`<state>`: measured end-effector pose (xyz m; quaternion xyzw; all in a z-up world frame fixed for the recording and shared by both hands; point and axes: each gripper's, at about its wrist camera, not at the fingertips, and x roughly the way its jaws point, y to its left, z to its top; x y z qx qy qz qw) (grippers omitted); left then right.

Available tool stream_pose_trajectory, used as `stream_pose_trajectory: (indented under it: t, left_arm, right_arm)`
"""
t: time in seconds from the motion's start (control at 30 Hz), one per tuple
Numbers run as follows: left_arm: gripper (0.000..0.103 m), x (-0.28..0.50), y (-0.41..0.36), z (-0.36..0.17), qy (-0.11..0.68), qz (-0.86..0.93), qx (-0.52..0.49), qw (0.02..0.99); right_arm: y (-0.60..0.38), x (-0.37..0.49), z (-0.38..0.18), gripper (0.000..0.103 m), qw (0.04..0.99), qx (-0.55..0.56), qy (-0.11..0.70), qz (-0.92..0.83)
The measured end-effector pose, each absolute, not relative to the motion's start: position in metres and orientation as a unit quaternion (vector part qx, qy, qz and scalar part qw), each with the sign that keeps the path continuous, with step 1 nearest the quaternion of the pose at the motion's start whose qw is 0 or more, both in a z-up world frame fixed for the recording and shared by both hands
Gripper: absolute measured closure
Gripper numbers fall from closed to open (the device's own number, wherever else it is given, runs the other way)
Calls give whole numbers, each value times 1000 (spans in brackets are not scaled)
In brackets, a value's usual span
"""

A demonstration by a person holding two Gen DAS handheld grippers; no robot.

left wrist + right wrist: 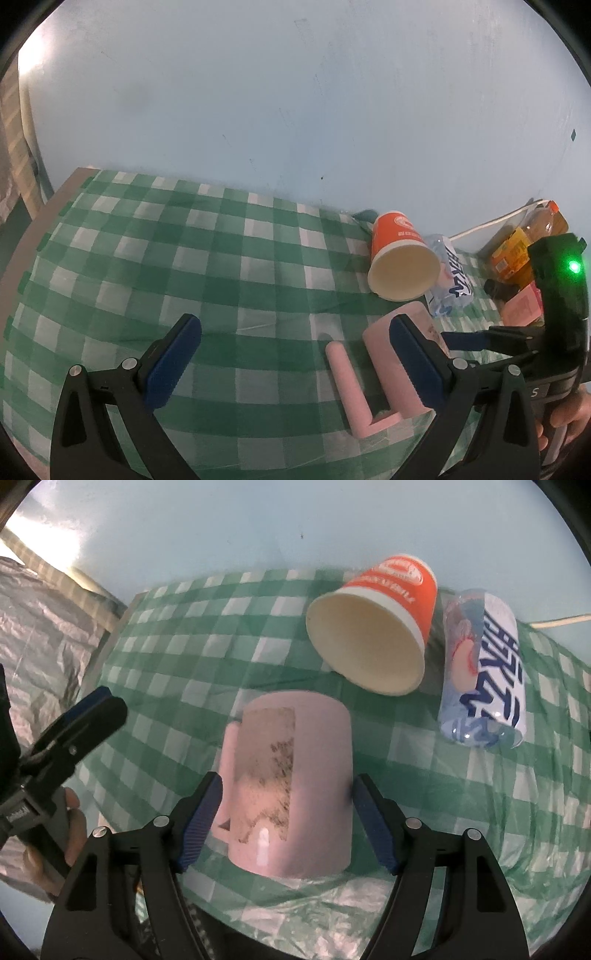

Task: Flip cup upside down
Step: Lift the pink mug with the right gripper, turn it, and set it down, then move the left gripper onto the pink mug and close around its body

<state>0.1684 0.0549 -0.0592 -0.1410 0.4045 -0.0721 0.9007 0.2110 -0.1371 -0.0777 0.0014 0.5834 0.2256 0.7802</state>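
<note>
A pink mug [295, 786] with a worn label and a handle on its left stands on the green checked tablecloth [166, 686], rim down by the look of it. My right gripper [286, 819] straddles the mug's body, blue pads close to both sides, jaws open. In the left wrist view the mug [380, 369] sits low right, its handle toward the camera. My left gripper [291, 362] is open and empty, its right finger [417, 362] in front of the mug. The right gripper [480, 341] shows there beyond the mug.
An orange paper cup [373, 627] lies on its side behind the mug, mouth toward me. A plastic bottle [484, 672] with a blue and white label lies right of it. More bottles and a pink packet [521, 258] stand far right. A pale blue wall [295, 92] backs the table.
</note>
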Motion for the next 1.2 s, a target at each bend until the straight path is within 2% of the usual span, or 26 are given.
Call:
stream_pose_trajectory:
  t: [0.17,0.27,0.33,0.63,0.93,1.2]
  left_arm:
    - [0,168,52,-61,412,-76,-146,896]
    - [0,163,45,-61,413,-82,-143,896]
    - [0,160,39,-61,413,-82,-136,897]
    - [0,148,13,-65,422,-91,-120,894]
    - [0,162,-14,-64,454,-118,-114,876]
    - [0,203,-37,-76,524,-138,-124,831]
  right_arm:
    - [-149,204,-64,25,810,-5,549,205]
    - [-158,191,-49,25,846,-14,501,179]
    - [-164,181,-41,17,865,-17,474,163]
    - [-193,122,-22,17,924,-12,362,119]
    - [-208,106,-25,17,924,-21,364,116]
    - [-220,107,-32,17,920,-35,375,107]
